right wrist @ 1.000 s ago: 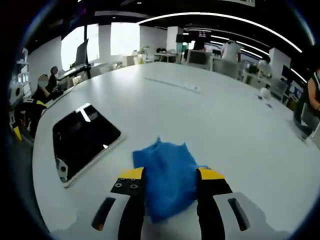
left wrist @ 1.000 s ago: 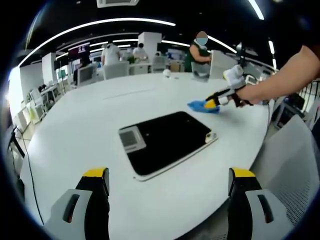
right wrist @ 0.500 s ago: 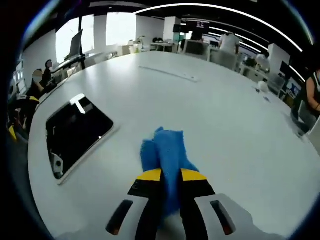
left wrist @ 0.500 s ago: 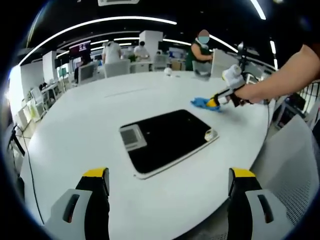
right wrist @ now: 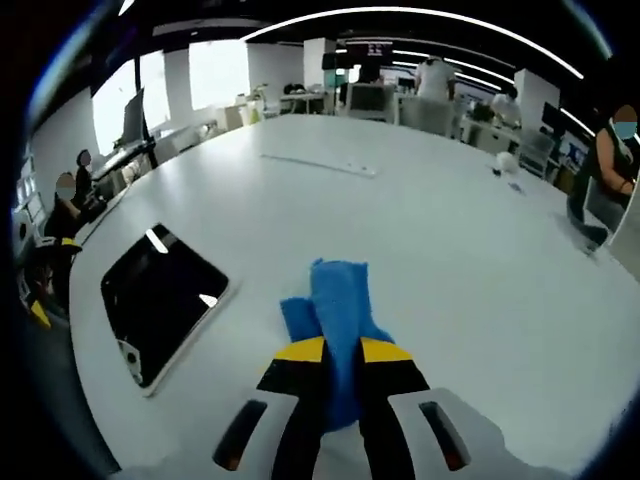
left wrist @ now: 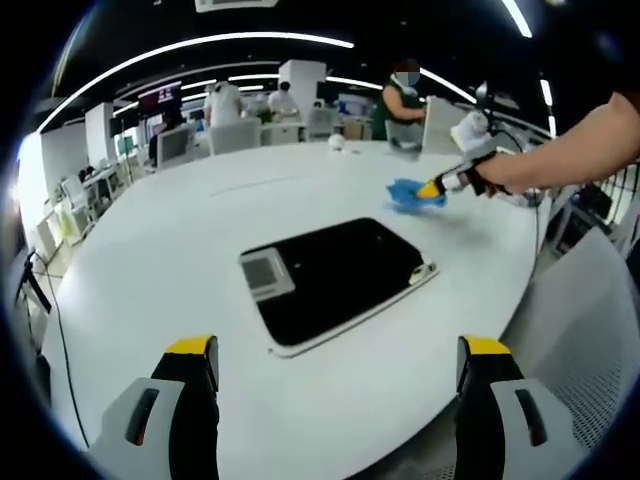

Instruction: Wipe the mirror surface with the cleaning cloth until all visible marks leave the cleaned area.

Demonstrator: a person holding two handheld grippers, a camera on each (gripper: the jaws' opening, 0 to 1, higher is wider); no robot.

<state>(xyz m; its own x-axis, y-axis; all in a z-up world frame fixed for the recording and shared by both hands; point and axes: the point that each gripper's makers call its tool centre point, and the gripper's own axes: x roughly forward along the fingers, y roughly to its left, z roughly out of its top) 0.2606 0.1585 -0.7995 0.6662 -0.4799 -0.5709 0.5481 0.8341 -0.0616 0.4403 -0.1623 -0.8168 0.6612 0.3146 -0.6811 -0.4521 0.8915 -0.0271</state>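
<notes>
A flat rectangular mirror [left wrist: 335, 281] with a white frame lies on the white round table [left wrist: 180, 240], reflecting the dark ceiling. My left gripper [left wrist: 335, 375] stands open near the table's front edge, short of the mirror, with nothing between its yellow-tipped fingers. The right gripper [left wrist: 436, 187] shows beyond the mirror, held by a person's hand, shut on the blue cleaning cloth [left wrist: 408, 194]. In the right gripper view my right gripper [right wrist: 343, 352] is shut on the blue cloth [right wrist: 338, 303], which hangs slightly above the table; the mirror [right wrist: 160, 300] lies to its left.
A small white ball [left wrist: 334, 145] and a white box [left wrist: 440, 125] sit at the table's far side. A thin white strip [right wrist: 318, 165] lies on the table ahead. Chairs, desks and people stand around the room; a mesh chair [left wrist: 590, 330] is at the right.
One second ago the right gripper was open around the cloth; it closed on it. Now the cloth is lifted a little off the table. The left gripper has not moved.
</notes>
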